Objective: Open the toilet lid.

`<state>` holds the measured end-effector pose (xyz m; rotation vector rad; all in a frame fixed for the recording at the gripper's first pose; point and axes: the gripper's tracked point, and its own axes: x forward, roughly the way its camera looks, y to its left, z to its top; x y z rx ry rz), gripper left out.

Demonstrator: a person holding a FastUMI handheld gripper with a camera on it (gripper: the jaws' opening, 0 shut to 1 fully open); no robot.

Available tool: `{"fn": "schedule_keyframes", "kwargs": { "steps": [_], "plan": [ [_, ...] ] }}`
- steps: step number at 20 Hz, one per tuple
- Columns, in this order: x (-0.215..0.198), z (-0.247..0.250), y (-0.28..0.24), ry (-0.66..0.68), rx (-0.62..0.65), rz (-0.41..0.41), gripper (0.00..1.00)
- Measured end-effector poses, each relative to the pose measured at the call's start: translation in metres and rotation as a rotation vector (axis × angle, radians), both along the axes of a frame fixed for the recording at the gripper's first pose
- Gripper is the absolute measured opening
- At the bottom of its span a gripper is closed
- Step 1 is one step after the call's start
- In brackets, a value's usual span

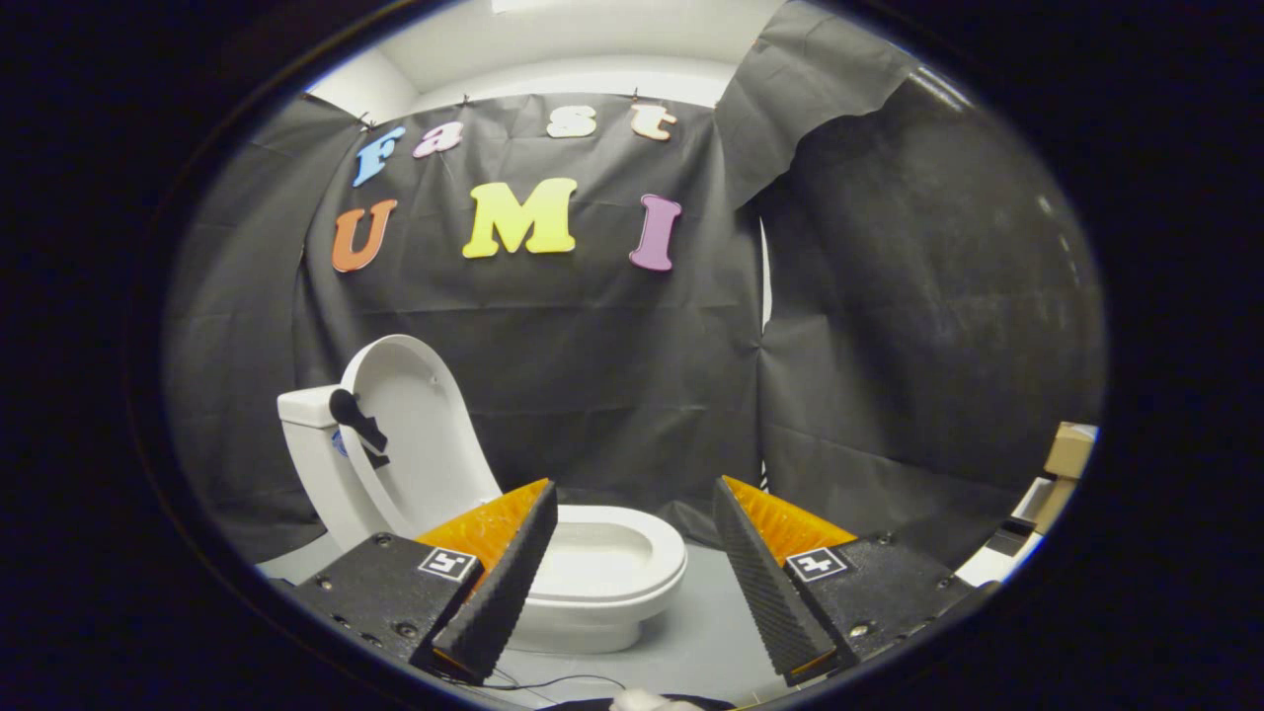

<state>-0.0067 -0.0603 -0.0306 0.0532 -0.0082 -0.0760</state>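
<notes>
**Toilet lid stands raised as claw hangs open before the bowl**

The white oval plastic toilet lid (420, 425) stands upright, tilted slightly back against the white toilet tank (308, 407), its pale inner face turned toward the camera. A small black fitting (357, 423), whose nature cannot be made out at this range, sits at the lid's left edge where it meets the tank. Below the lid, the white toilet bowl (617, 573) with its seat ring is uncovered, the hollow of the bowl showing. The toilet rests on a grey floor (706, 632) inside the booth.

The claw (634, 583) hangs in front of the toilet with its two ridged fingers (499, 592) spread wide apart, holding nothing. The left finger overlaps the near left part of the bowl in the view, though contact cannot be judged; the right finger stands apart from the bowl, over bare floor. The bowl's rim shows in the gap between them, just ahead of the tips, and the raised lid lies beyond the left finger. Each finger's black mount carries a small square black-and-white marker (817, 564).

Behind the toilet hangs the booth's wall of creased black cloth (889, 326), with a white ceiling (592, 39) above it. Off to the right, beyond the right finger, a brown cardboard box (1069, 449) sits by the cloth's edge.
</notes>
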Motion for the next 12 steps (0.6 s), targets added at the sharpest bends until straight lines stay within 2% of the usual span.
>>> {"fn": "schedule_keyframes", "kwargs": {
  "steps": [12],
  "plan": [
    [-0.0016,0.0048,0.0017,-0.009,-0.007,0.0,0.99]
  ]
}}
